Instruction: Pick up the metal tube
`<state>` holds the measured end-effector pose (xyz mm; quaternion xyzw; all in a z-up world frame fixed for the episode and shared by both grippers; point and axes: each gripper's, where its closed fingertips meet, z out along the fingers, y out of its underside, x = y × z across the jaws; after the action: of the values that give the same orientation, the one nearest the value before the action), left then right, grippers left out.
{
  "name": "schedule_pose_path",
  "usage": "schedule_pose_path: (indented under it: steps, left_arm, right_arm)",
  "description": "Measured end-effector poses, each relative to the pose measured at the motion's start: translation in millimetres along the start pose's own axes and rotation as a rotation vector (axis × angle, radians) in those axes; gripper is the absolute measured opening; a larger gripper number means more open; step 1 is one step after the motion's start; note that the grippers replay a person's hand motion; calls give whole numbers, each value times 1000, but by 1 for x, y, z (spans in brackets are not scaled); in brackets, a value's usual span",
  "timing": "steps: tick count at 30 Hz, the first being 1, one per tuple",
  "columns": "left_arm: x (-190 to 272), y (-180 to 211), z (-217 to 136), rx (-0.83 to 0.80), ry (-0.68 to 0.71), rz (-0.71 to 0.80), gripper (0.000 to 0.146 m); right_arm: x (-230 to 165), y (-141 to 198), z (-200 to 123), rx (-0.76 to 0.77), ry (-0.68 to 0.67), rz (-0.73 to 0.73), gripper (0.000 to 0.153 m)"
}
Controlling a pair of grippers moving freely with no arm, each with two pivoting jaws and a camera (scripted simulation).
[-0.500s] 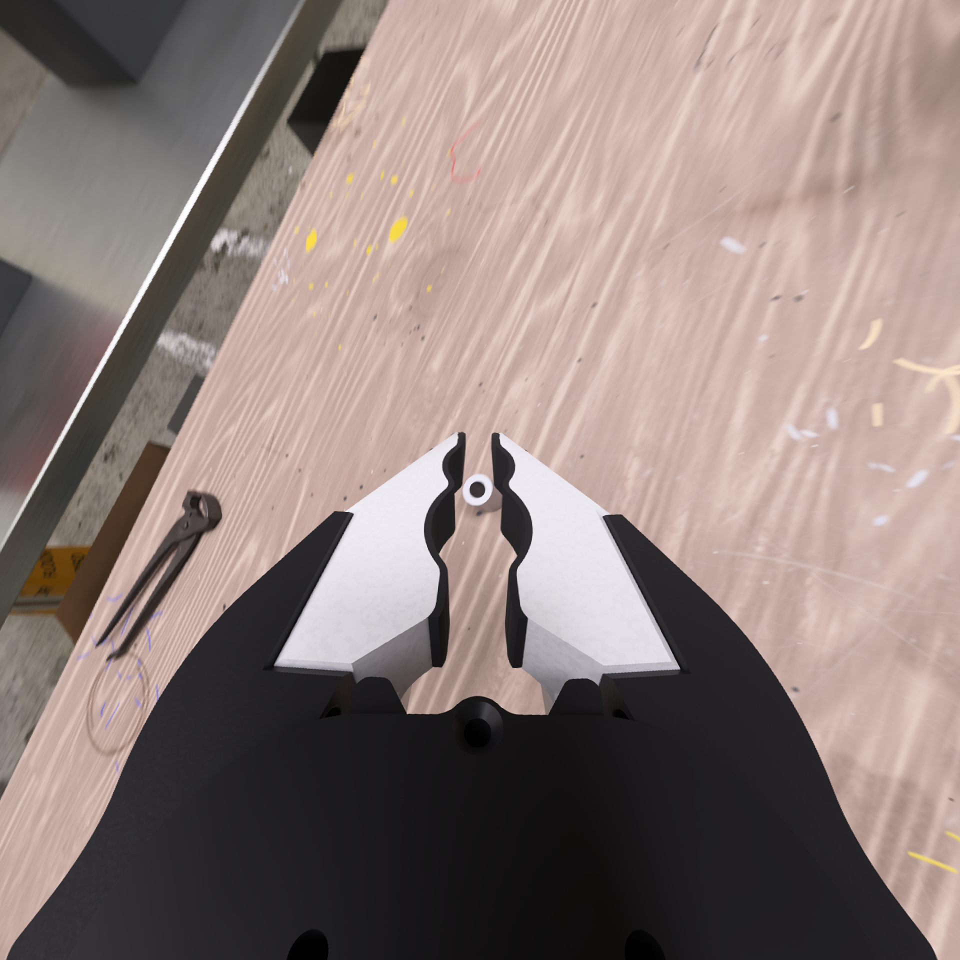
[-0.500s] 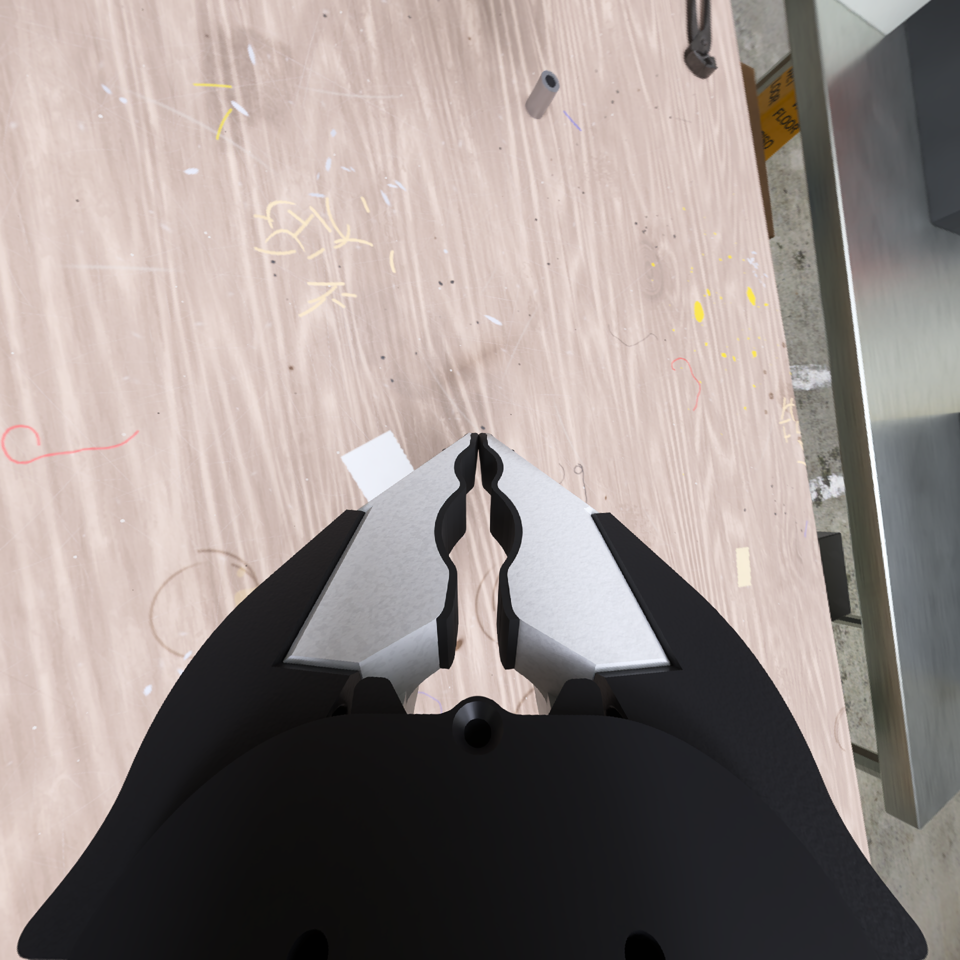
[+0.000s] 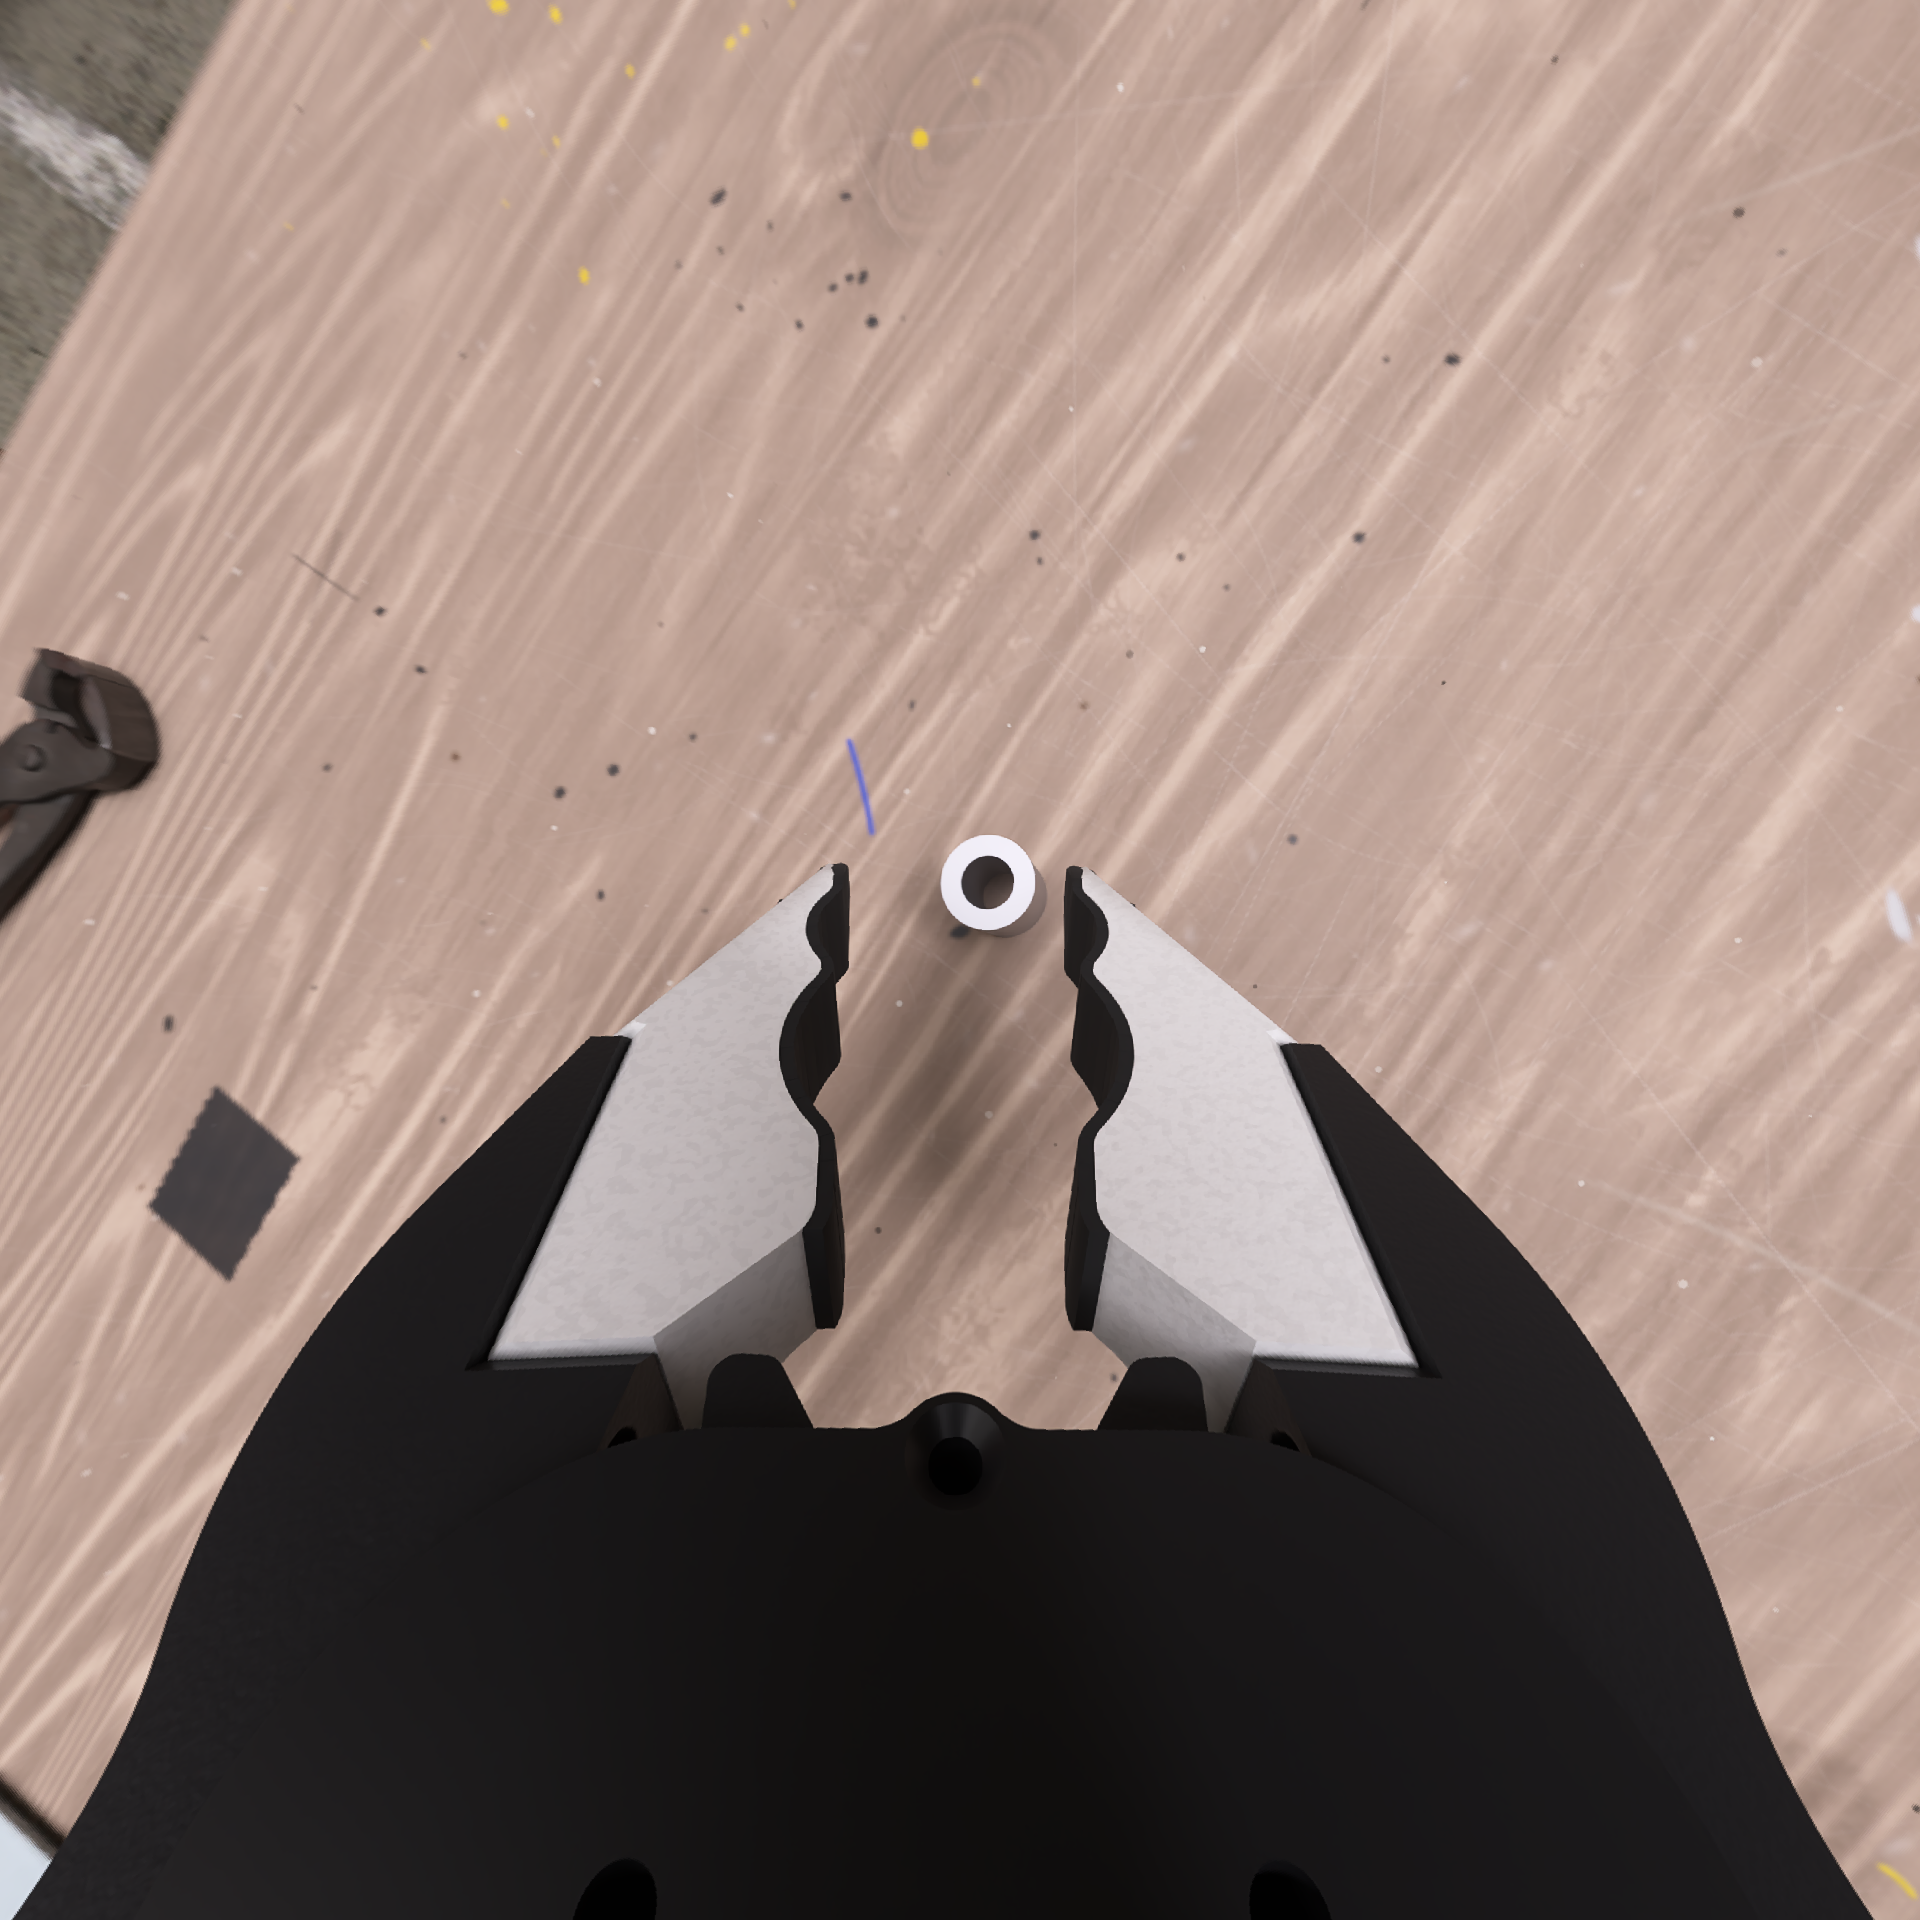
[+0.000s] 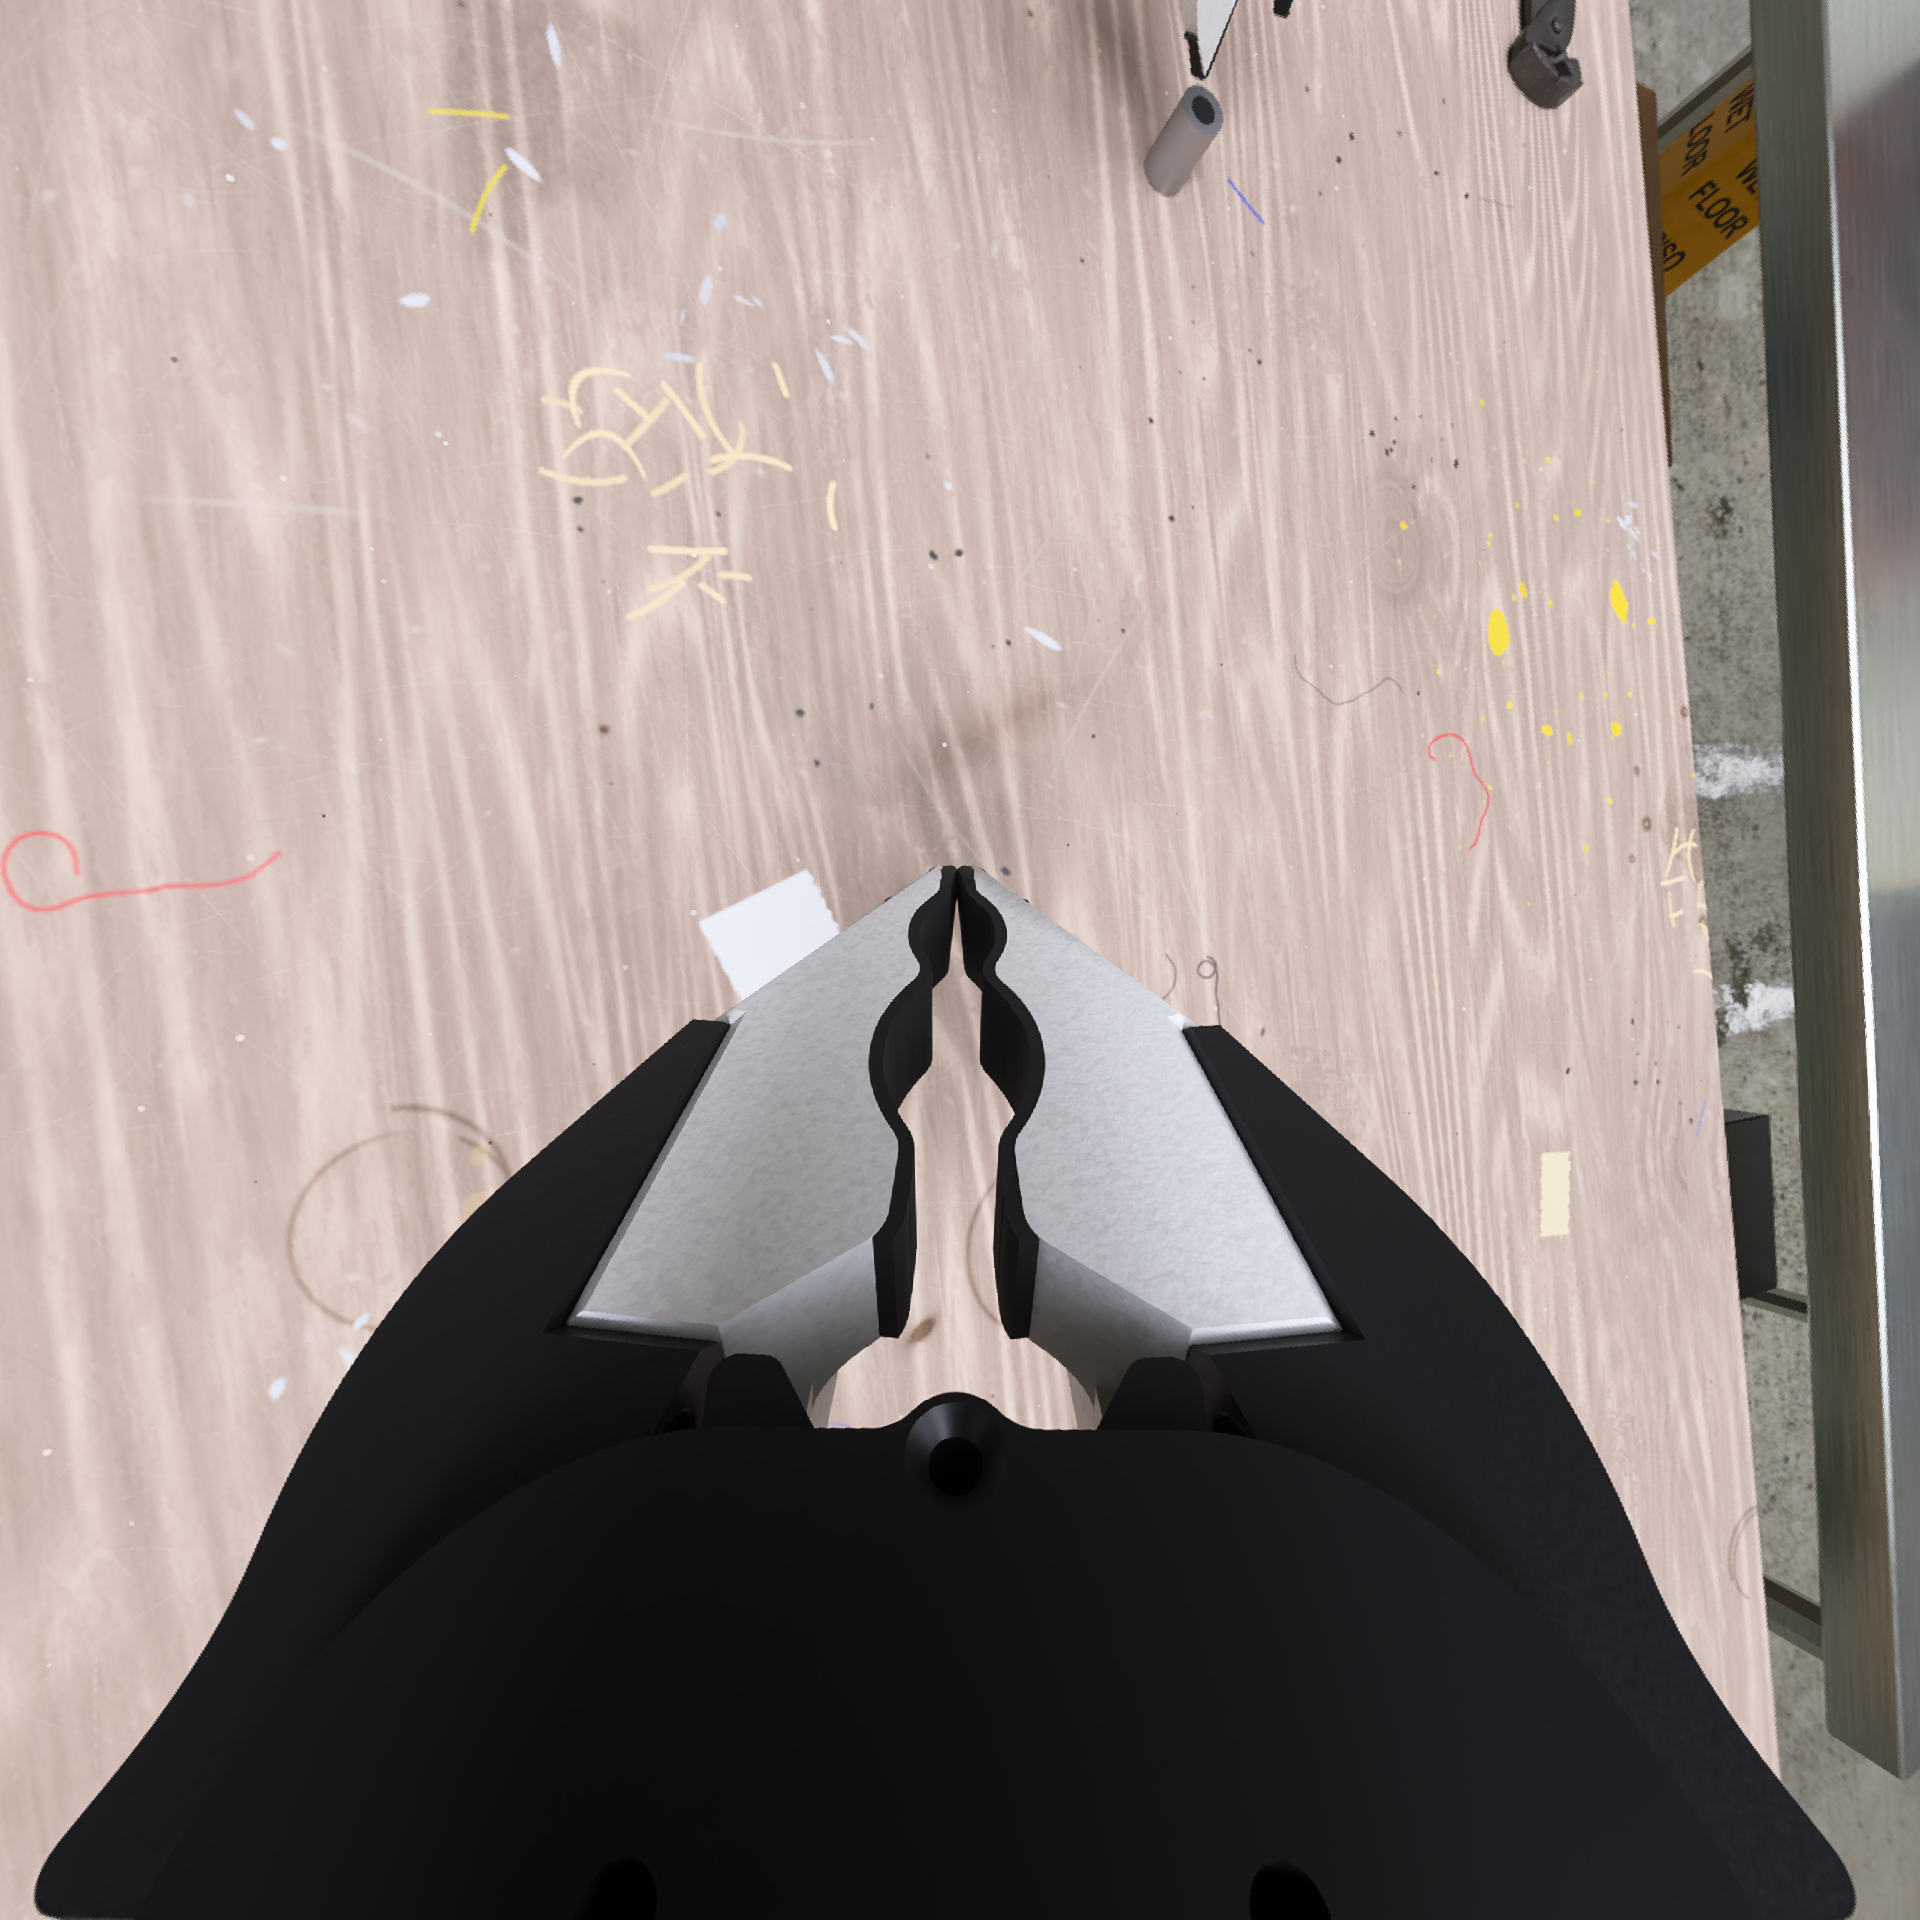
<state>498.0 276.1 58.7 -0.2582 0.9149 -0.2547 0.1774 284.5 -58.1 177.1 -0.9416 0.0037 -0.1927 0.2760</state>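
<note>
The metal tube [image 3: 988,884] stands on end on the wooden workbench, seen from above as a pale ring. My left gripper [image 3: 956,883] is open, its fingertips on either side of the tube, which sits a little nearer the right finger and touches neither. In the right wrist view the tube [image 4: 1182,140] shows as a short grey cylinder at the far top, with a tip of the left gripper [image 4: 1210,31] just above it. My right gripper [image 4: 956,878] is shut and empty, far from the tube.
Dark pincers [image 3: 73,748] lie at the left, and also show in the right wrist view [image 4: 1548,47]. A dark square patch [image 3: 223,1182] and a white paper scrap [image 4: 764,925] lie flat on the bench. The bench edge [image 4: 1673,935] and a metal rail [image 4: 1839,831] run along the right.
My left gripper has opened wide and dropped closer to the bench around the tube. The right gripper has not moved.
</note>
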Motion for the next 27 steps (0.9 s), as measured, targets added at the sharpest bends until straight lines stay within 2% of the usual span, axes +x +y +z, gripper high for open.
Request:
schedule_pose_path:
  steps: [8, 14, 17, 23, 27]
  left_arm:
    - [5, 11, 18, -62, 19, 4, 41]
    - [2, 24, 32, -147, -28, 25, 40]
    - [6, 24, 37, -136, 2, 22, 28]
    - [-1, 20, 30, -104, -29, 5, 22]
    - [-5, 7, 6, -29, -24, -18, 22]
  right_arm:
    - [-2, -1, 2, -2, -11, -9, 0]
    - [-3, -3, 4, 0, -12, -21, 0]
    - [-3, -3, 4, 0, -12, -25, 0]
    - [-3, -6, 3, 12, -3, -34, 0]
    - [-1, -14, 3, 39, 20, -55, 0]
